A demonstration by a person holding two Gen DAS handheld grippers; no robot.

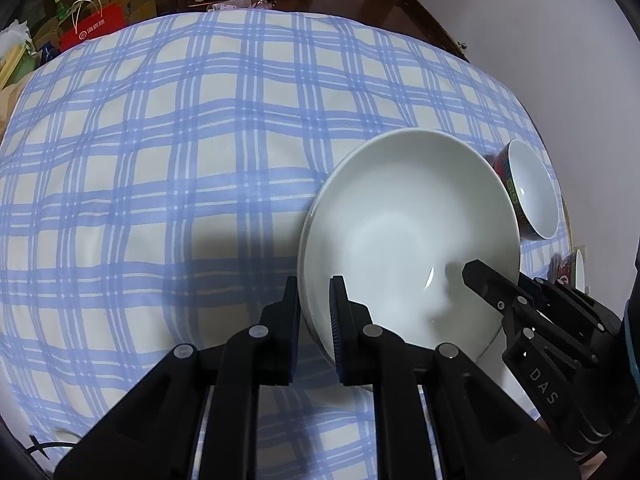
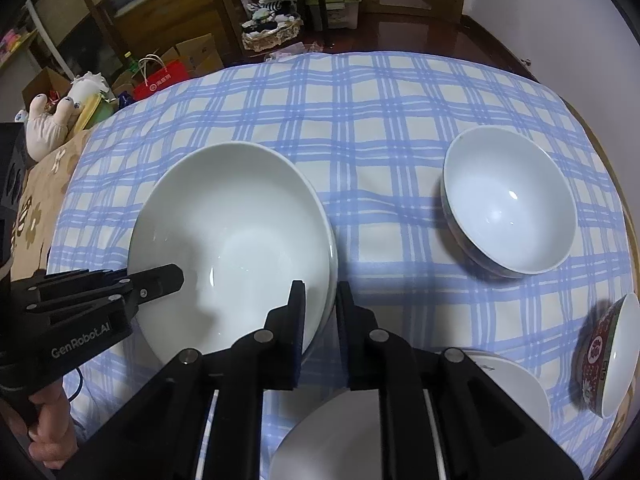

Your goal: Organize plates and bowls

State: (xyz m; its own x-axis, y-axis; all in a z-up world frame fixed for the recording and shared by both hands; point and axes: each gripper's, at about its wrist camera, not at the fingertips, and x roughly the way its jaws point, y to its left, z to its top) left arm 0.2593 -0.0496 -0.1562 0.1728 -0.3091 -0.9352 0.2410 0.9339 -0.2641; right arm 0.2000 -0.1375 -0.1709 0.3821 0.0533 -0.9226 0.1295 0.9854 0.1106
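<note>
A large white bowl (image 1: 408, 232) sits on the blue checked tablecloth (image 1: 180, 160). My left gripper (image 1: 314, 312) is closed on its left rim, one finger inside and one outside. My right gripper (image 2: 320, 312) is closed on the opposite rim of the same large white bowl (image 2: 232, 240); a second rim shows just under it there. The right gripper also shows in the left wrist view (image 1: 480, 280), and the left gripper in the right wrist view (image 2: 160, 280). A smaller white bowl (image 2: 508, 204) stands to the right. A red patterned bowl (image 2: 608, 356) is at the far right edge.
A white plate (image 2: 508, 380) and another white dish (image 2: 332, 440) lie near the front edge under my right gripper. A dark patterned bowl (image 1: 528, 188) stands behind the large bowl. Beyond the table are a red bag (image 2: 160, 80), boxes, a basket (image 2: 272, 28) and wooden furniture.
</note>
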